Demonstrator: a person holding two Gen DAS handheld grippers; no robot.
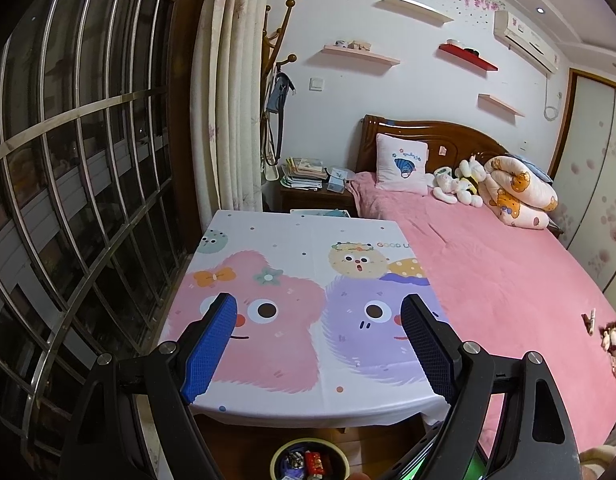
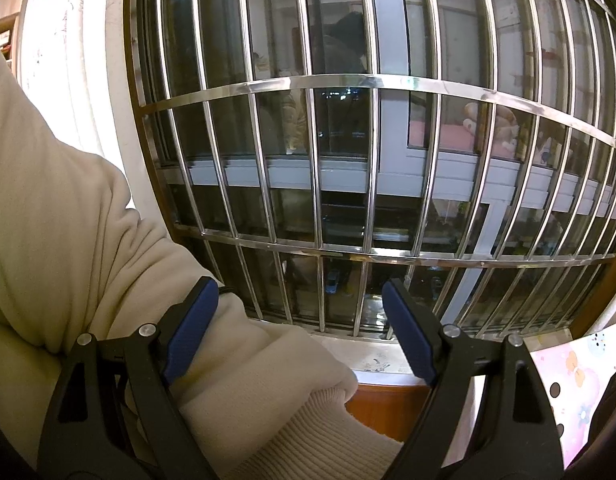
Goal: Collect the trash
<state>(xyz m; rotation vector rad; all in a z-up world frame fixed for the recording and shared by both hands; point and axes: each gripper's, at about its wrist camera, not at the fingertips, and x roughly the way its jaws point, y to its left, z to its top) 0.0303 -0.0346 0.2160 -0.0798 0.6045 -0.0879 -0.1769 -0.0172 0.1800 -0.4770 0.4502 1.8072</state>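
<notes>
In the left wrist view my left gripper (image 1: 319,304) stands open above a table (image 1: 291,236) covered with a cartoon-print cloth, with nothing between its blue pads. Below the table's near edge sits a small round bin (image 1: 310,460) with wrappers inside, a red one among them. My right gripper (image 2: 300,289) is open too, pointing at a barred window (image 2: 348,160). A cream sleeve (image 2: 87,248) crosses behind its left finger. Only a corner of the cartoon cloth (image 2: 580,384) shows at that view's lower right. No loose trash lies on the table.
A bed with a pink cover (image 1: 500,280) runs along the table's right side, with a pillow (image 1: 402,168), plush toys and a rolled quilt at its head. Small objects (image 1: 612,344) lie on its right edge. A nightstand with books (image 1: 308,180) stands behind the table. The window bars (image 1: 87,200) close off the left.
</notes>
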